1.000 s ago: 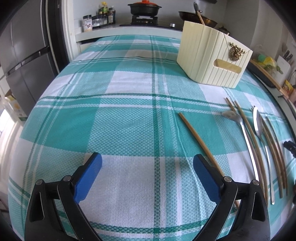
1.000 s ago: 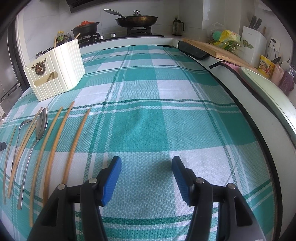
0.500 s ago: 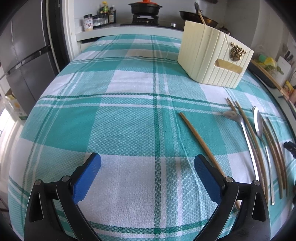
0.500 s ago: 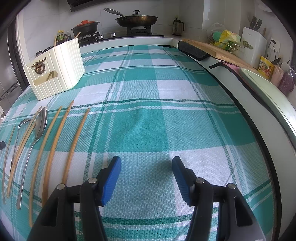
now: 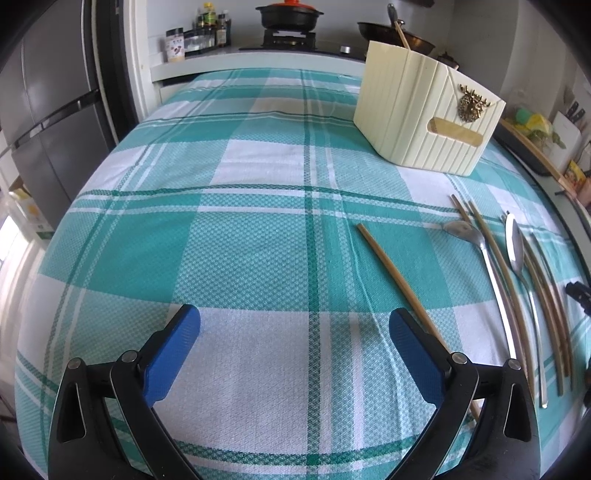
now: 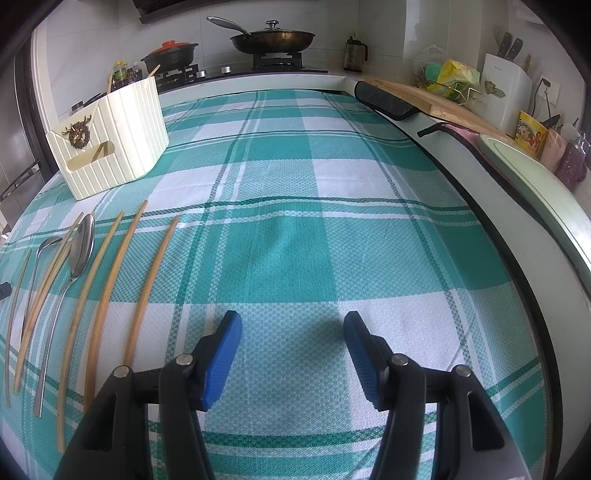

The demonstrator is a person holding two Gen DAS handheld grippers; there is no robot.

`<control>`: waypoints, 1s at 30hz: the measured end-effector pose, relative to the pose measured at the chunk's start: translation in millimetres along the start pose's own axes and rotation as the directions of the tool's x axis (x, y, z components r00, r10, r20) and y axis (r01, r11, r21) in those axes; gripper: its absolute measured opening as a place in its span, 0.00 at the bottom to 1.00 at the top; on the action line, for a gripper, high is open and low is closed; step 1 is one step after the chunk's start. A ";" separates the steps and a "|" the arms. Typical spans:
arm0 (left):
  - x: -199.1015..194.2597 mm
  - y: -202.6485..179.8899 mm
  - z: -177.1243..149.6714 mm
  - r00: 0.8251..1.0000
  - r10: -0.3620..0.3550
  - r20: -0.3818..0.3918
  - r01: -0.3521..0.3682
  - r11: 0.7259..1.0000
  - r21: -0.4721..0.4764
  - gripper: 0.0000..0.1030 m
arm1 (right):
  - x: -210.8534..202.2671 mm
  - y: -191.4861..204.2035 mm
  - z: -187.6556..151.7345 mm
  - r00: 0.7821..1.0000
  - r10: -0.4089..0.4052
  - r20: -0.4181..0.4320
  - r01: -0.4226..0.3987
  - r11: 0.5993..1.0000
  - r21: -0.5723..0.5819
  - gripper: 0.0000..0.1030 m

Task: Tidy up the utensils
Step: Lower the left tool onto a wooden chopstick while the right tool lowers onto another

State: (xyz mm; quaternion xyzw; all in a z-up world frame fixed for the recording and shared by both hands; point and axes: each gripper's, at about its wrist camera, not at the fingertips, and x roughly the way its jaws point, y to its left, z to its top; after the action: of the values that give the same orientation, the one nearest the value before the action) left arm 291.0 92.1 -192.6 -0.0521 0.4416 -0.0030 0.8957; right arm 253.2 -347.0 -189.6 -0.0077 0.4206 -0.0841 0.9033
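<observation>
Nothing moved yet, both grippers empty

My left gripper (image 5: 293, 330) and right gripper (image 6: 291, 334) stay wide; chopsticks (image 6: 149, 280) and spoons (image 6: 79, 249) still lie on the cloth (image 6: 295, 221), near the holder (image 6: 110, 140).

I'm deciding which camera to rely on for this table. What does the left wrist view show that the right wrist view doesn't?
Only the left wrist view shows the grey fridge, the spice jars and the open left gripper. Only the right wrist view shows the cutting board, the knife block and the open right gripper. Both show the cream holder, the spoons and the chopsticks on the checked cloth.
</observation>
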 end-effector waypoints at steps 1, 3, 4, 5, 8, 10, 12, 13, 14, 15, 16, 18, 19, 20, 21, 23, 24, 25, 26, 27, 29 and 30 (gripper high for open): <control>-0.2 0.3 0.0 1.000 -0.002 0.001 0.002 1.000 -0.002 0.99 | 0.0 0.2 0.0 1.000 0.001 0.000 -0.001 1.000 0.001 0.57; -1.4 1.9 0.1 1.000 -0.013 0.006 0.013 1.000 -0.010 0.99 | 0.1 0.6 0.0 1.000 0.000 0.000 0.000 1.000 0.001 0.57; -3.1 2.9 0.0 1.000 -0.018 0.013 0.018 1.000 -0.017 0.99 | 0.0 0.3 -0.1 1.000 0.000 0.000 0.000 1.000 0.001 0.57; -6.4 3.1 -0.3 0.999 -0.018 0.026 0.019 1.000 -0.024 0.98 | 0.0 0.4 -0.1 1.000 0.000 0.000 0.000 1.000 0.001 0.57; -28.2 -5.3 -2.6 0.994 -0.074 0.078 0.078 0.995 -0.057 0.98 | 0.1 0.8 -0.1 1.000 0.000 0.000 0.000 1.000 0.001 0.57; -42.4 -22.4 -4.2 0.989 -0.119 0.092 0.124 0.991 -0.048 0.99 | 0.1 0.5 -0.1 1.000 0.000 0.000 0.000 1.000 0.001 0.57; -48.8 -43.5 -6.8 0.990 -0.117 0.079 0.120 0.992 -0.028 0.99 | 0.1 1.0 -0.1 1.000 0.000 0.000 0.000 1.000 0.001 0.57; -49.3 -53.7 -9.4 0.991 -0.118 0.070 0.119 0.993 -0.014 0.99 | 0.1 0.6 -0.1 1.000 0.000 0.000 0.000 1.000 0.001 0.57; -47.8 -63.4 -12.5 0.992 -0.110 0.059 0.110 0.994 0.002 0.99 | 0.1 0.7 -0.1 1.000 0.000 0.000 0.000 1.000 0.001 0.57; -45.0 -71.3 -15.3 0.995 -0.092 0.047 0.091 0.996 0.020 0.99 | -0.1 0.7 -0.1 1.000 0.000 0.000 0.000 1.000 0.002 0.57; -41.3 -78.8 -18.4 0.997 -0.070 0.039 0.068 0.997 0.043 0.99 | -0.6 0.5 -0.2 1.000 0.002 0.003 -0.002 1.000 0.004 0.57; -34.5 -88.3 -24.5 1.000 -0.017 0.019 0.015 0.996 0.088 0.99 | -8.4 -0.1 -0.4 0.999 0.007 0.032 -0.008 1.000 0.030 0.57; -33.0 -90.6 -27.6 1.000 0.004 0.014 -0.005 0.995 0.104 0.99 | -16.5 1.9 -0.1 0.998 0.035 0.056 -0.037 0.998 0.044 0.57; -32.0 -91.8 -30.5 1.000 0.018 0.012 -0.020 0.993 0.114 0.99 | -24.6 7.1 1.1 0.994 0.081 0.071 -0.084 0.996 0.041 0.57; -31.1 -92.3 -33.4 1.000 0.029 0.007 -0.030 0.992 0.120 0.99 | -30.4 14.0 3.1 0.990 0.123 0.070 -0.126 0.992 0.028 0.57; -27.6 -92.8 -38.2 0.999 0.041 -0.015 -0.039 0.991 0.129 0.99 | -33.8 32.6 6.6 0.982 0.186 0.030 -0.186 0.982 -0.016 0.57; -25.8 -92.9 -40.1 0.999 0.044 -0.028 -0.040 0.990 0.135 0.98 | -32.1 42.6 7.3 0.980 0.199 -0.004 -0.199 0.979 -0.041 0.57; -26.3 -92.7 -41.5 0.999 0.042 -0.030 -0.038 0.990 0.137 0.98 | -29.1 51.6 6.6 0.978 0.204 -0.038 -0.206 0.977 -0.060 0.57; -27.5 -91.8 -42.0 0.999 0.042 -0.028 -0.038 0.990 0.137 0.98 | -25.5 59.8 5.2 0.975 0.210 -0.068 -0.215 0.974 -0.077 0.56; -27.9 -91.0 -42.1 0.998 0.049 -0.031 -0.044 0.989 0.142 0.98 | -22.4 65.8 2.7 0.972 0.216 -0.090 -0.224 0.970 -0.092 0.56; -29.5 -87.9 -43.0 0.998 0.054 -0.033 -0.048 0.987 0.155 0.98 | -15.3 76.0 -4.1 0.972 0.196 -0.130 -0.213 0.968 -0.134 0.42; -29.9 -85.5 -42.6 0.998 0.058 -0.037 -0.051 0.986 0.161 0.98 | -12.8 80.3 -7.9 0.975 0.168 -0.145 -0.191 0.968 -0.163 0.36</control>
State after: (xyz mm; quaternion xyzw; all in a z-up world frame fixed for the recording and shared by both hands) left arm 242.5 4.7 -186.5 0.0318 0.4597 -0.0150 0.8874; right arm 250.8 -265.4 -191.9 -0.0437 0.4831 0.0354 0.8738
